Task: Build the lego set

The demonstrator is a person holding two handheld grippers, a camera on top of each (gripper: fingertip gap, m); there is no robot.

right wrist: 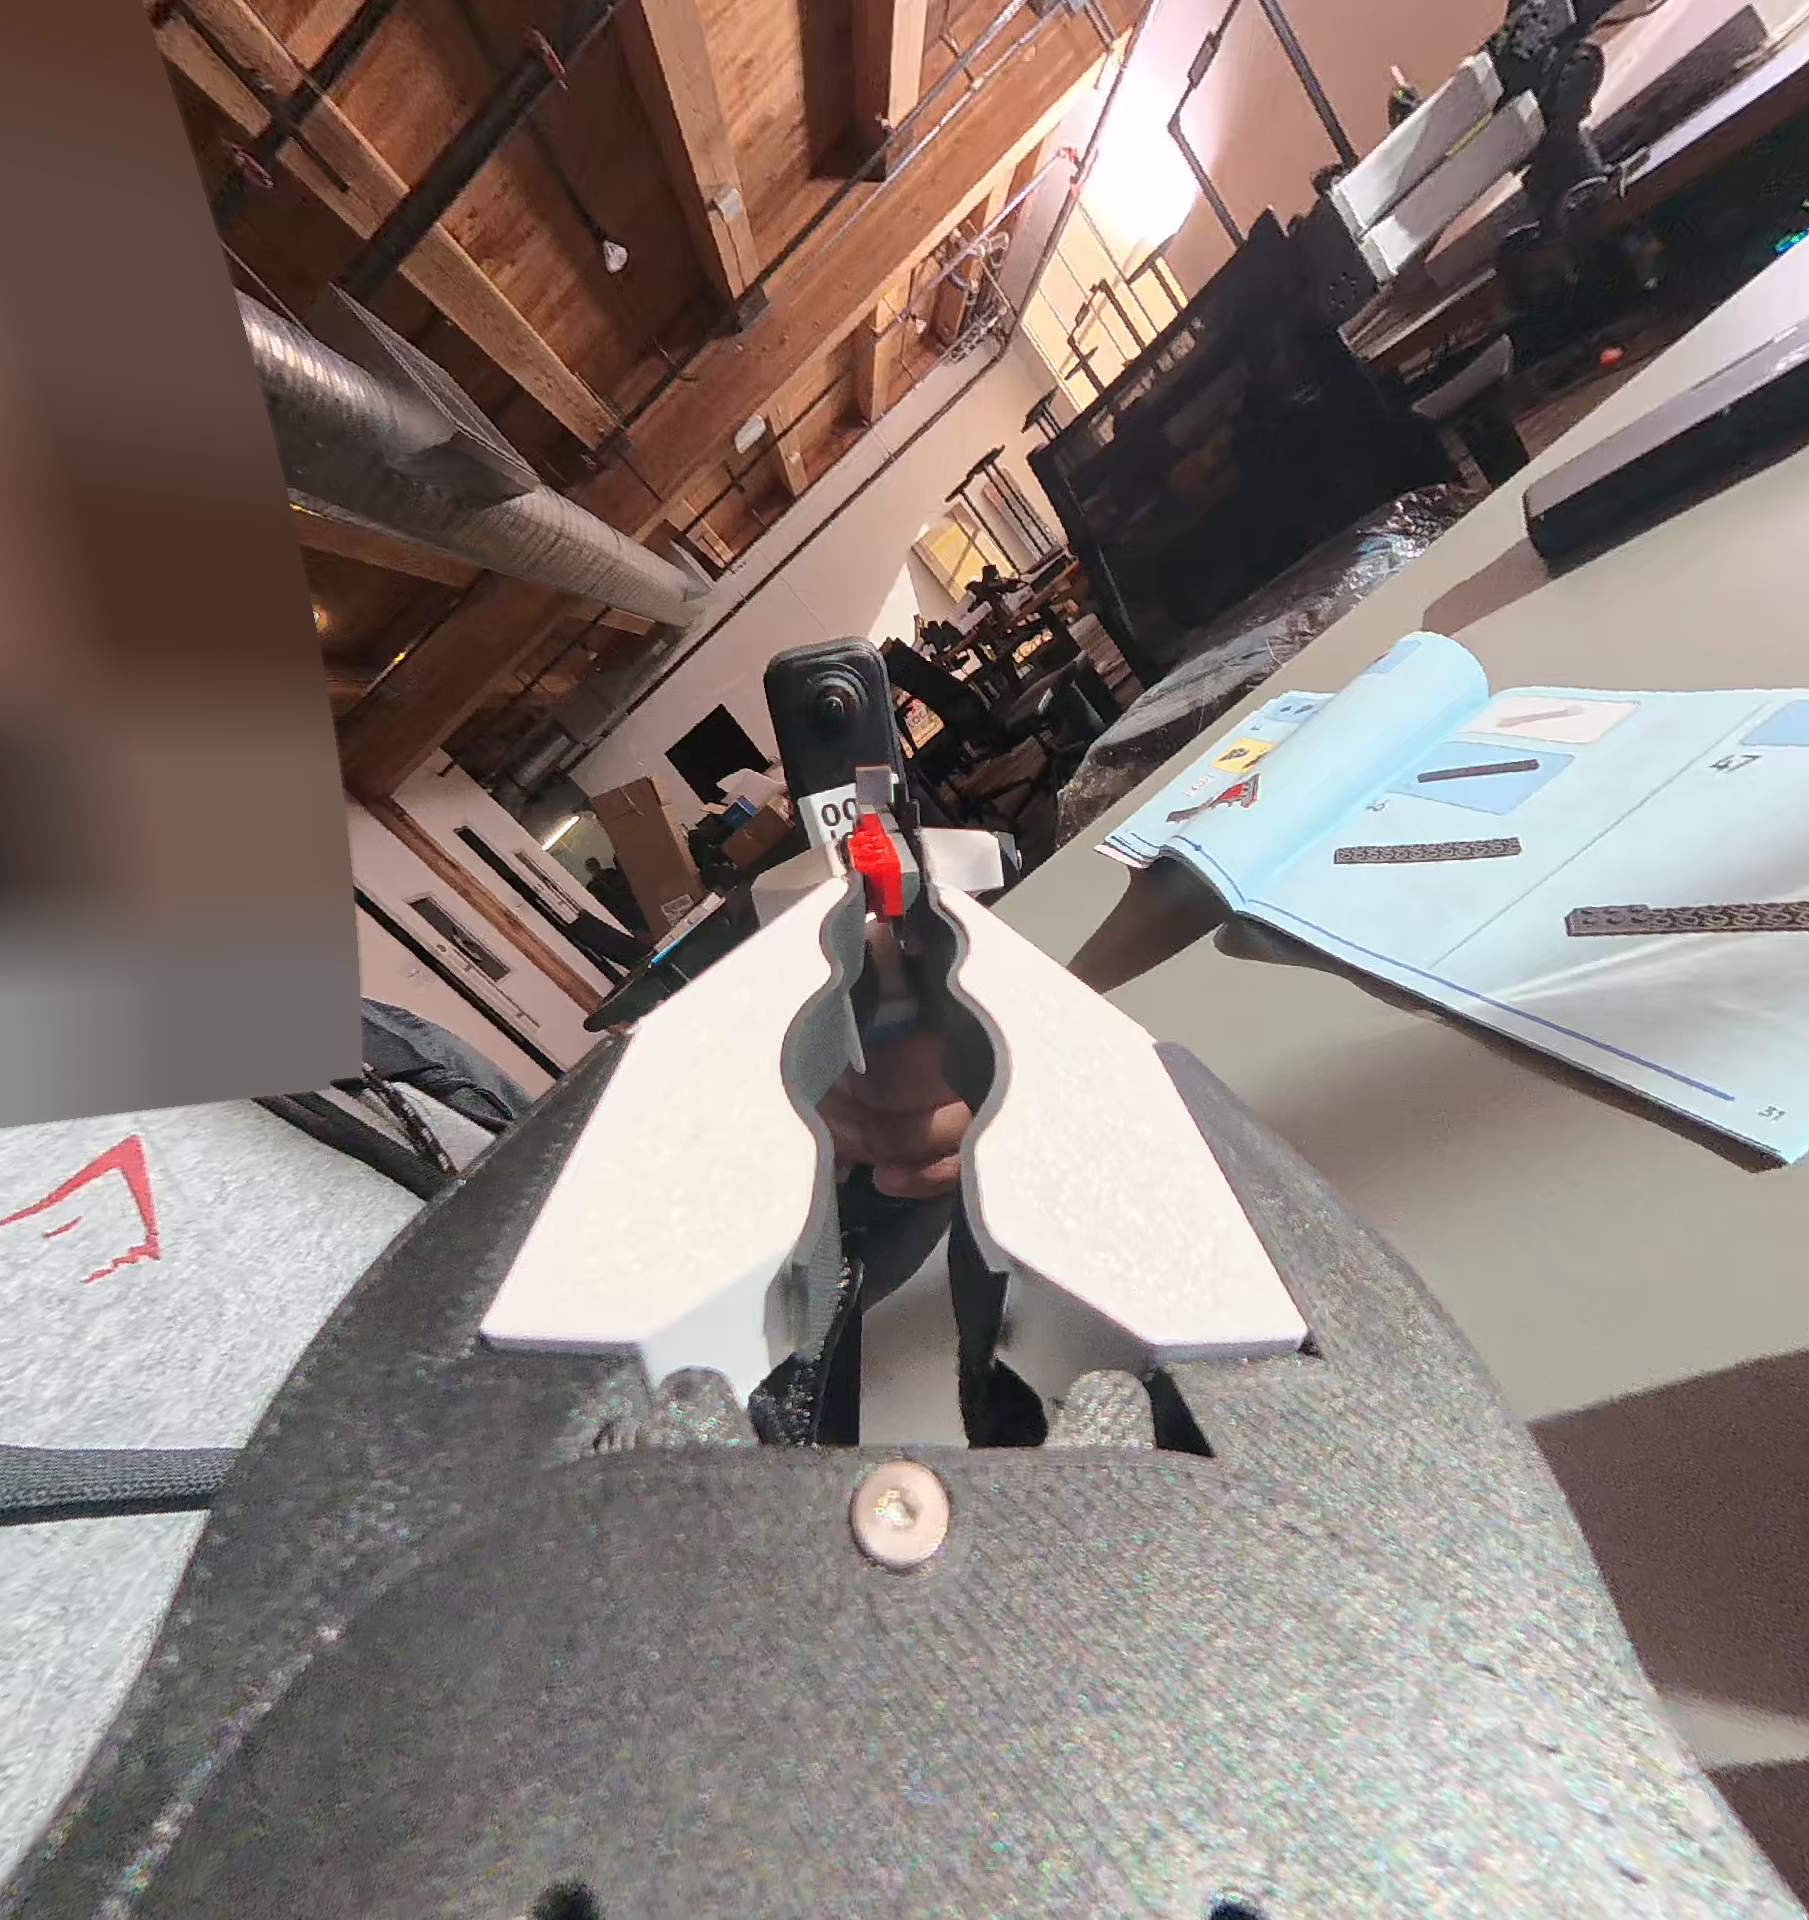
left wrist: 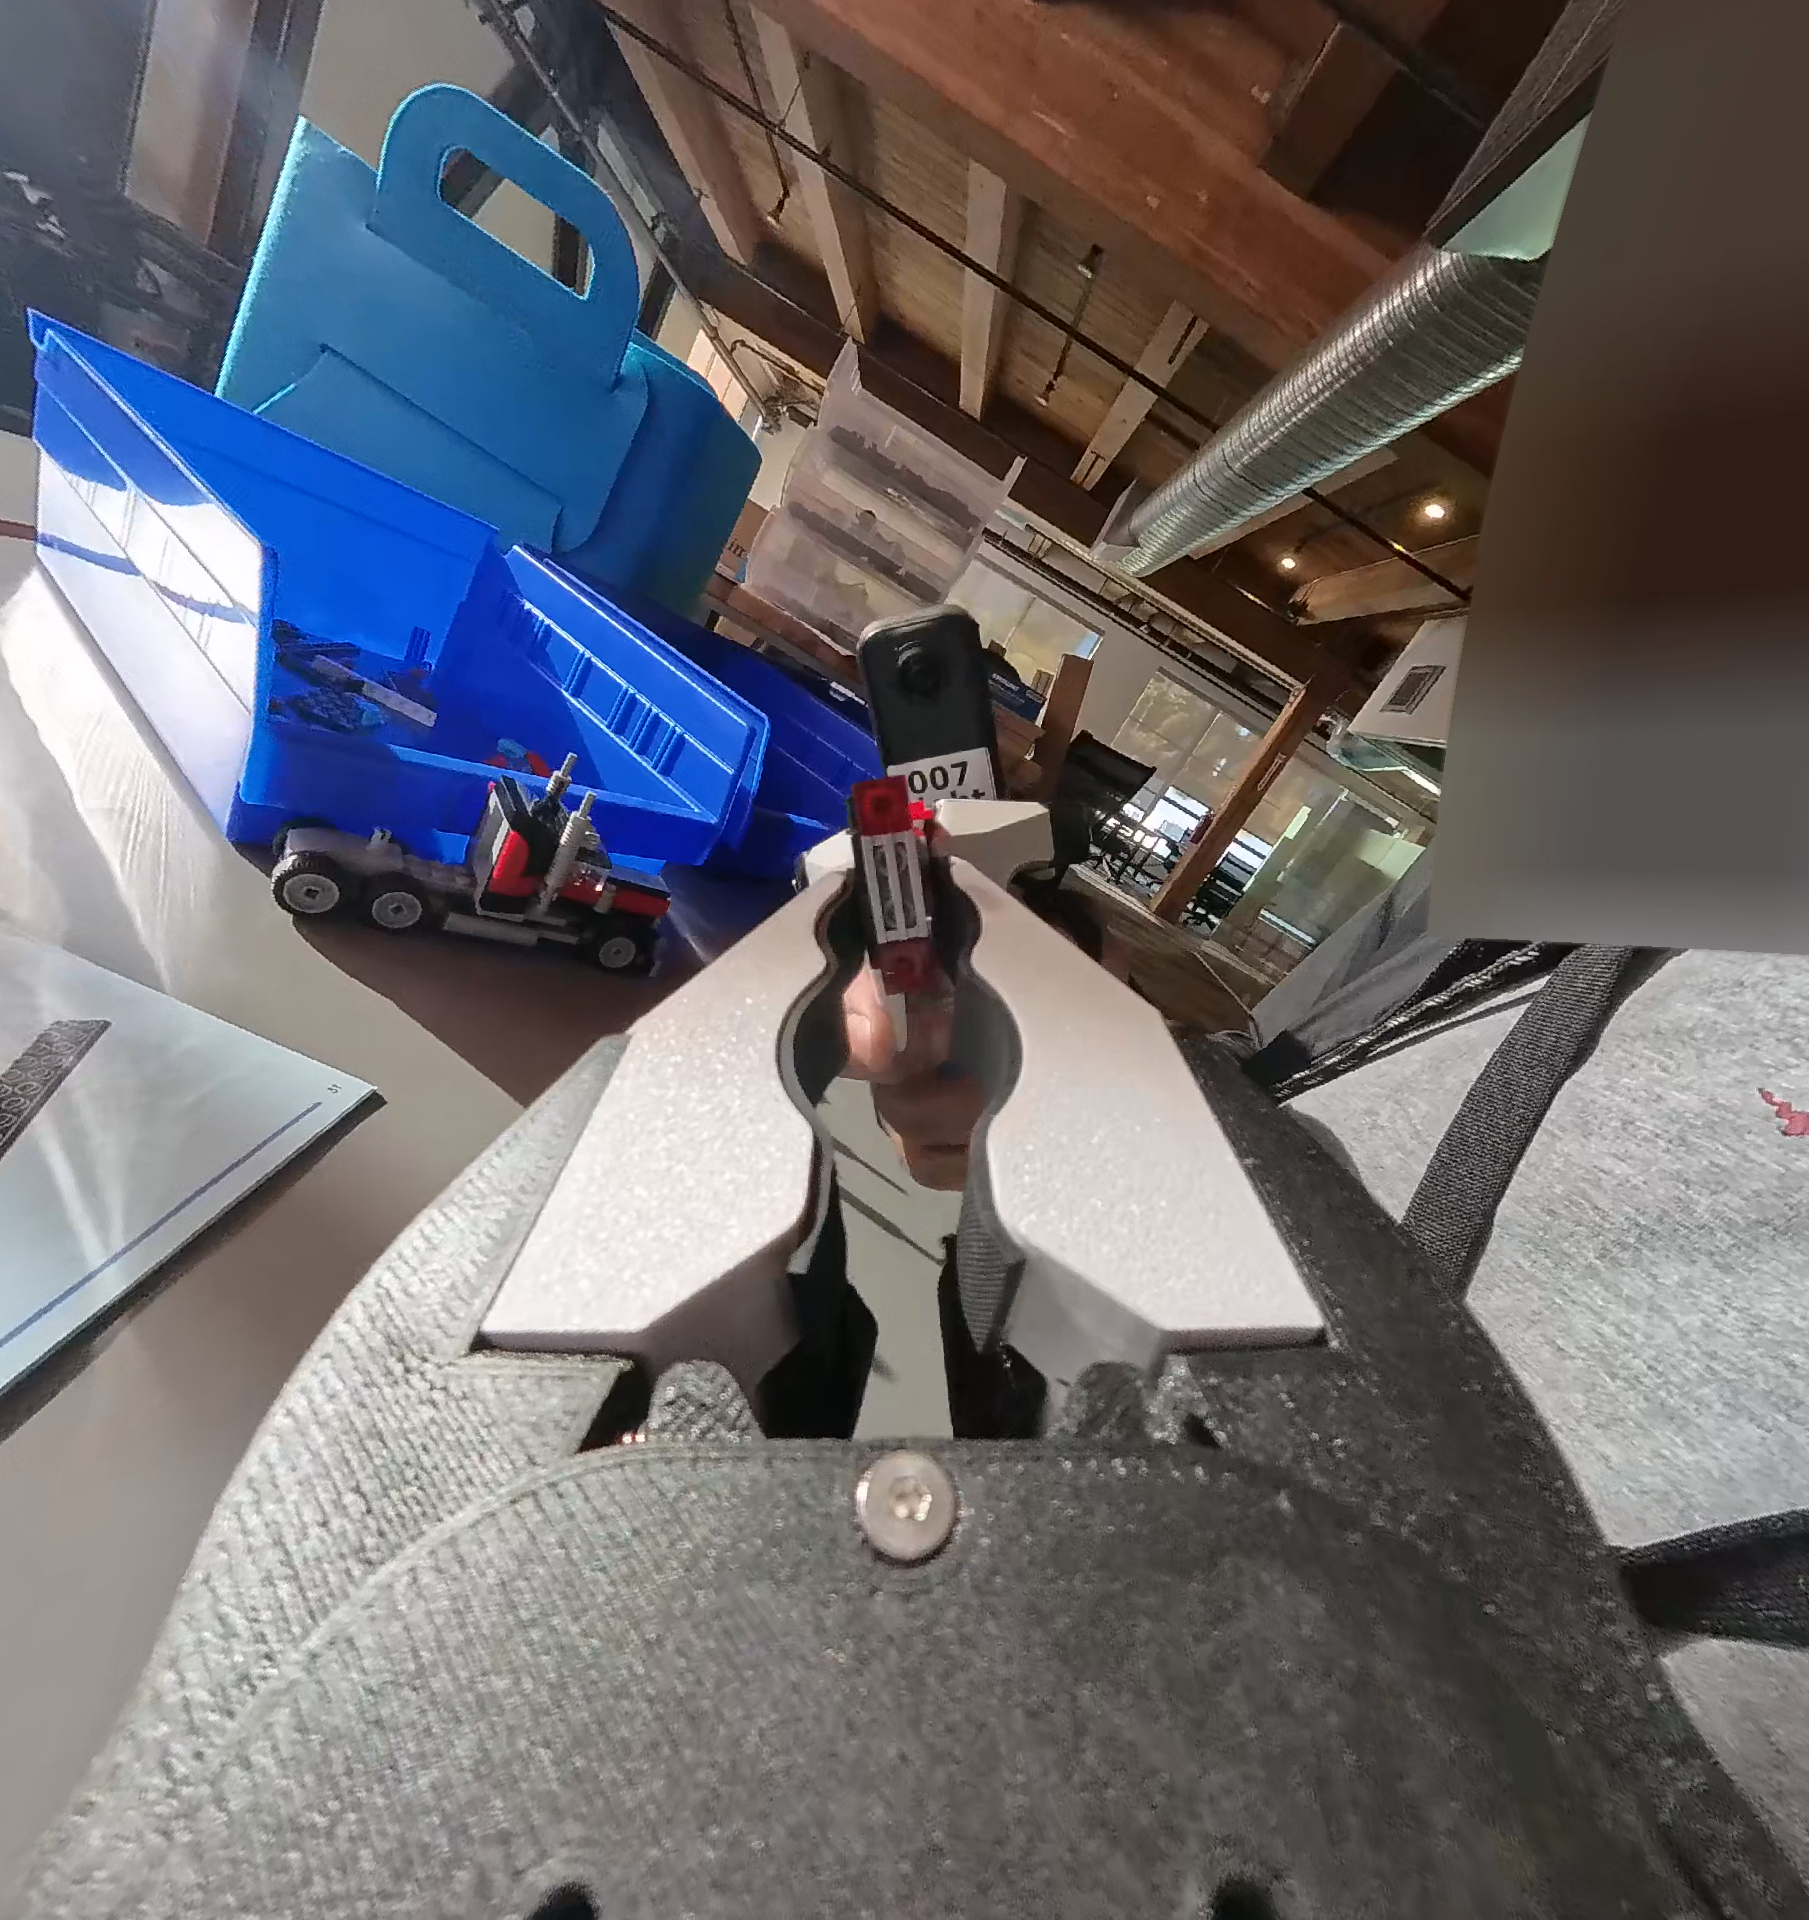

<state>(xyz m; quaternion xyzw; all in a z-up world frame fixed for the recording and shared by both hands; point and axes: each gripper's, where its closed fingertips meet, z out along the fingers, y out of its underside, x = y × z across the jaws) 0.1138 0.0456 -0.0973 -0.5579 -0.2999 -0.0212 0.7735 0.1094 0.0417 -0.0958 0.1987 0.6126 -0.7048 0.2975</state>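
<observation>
Your left gripper is pinching a small sub-assembly: a narrow grey grille strip w/ a red piece at each end. Its long axis runs along the fingers, far red end poking just past the tips. Your right gripper faces it head-on, tips nearly meeting the left's, and its fingers are pressed onto a small red brick w/ a grey bit alongside. From these views I can't tell if the red brick is already seated on the sub-assembly or just touching it.

The relation that matters: the two grippers point straight at each other, held up off the table, so the join sits between the tips, and each gripper's wrist camera shows just behind the other's tips. Judging by that, the next push should go along the shared finger axis; any sideways tilt would prob lever the strip out of the left pinch.

Taking the truck as landmark: the part-built red/black/grey truck stands on the table, left of and beyond the left tips, well apart from them. Right behind the truck sits a blue bin w/ loose parts in it, and behind that a lighter blue carrier. Nearer you than the truck, the instruction booklet lies open on the table, on the right gripper's right side. Both grippers look about equally far from the truck, the left one prob a bit nearer.
</observation>
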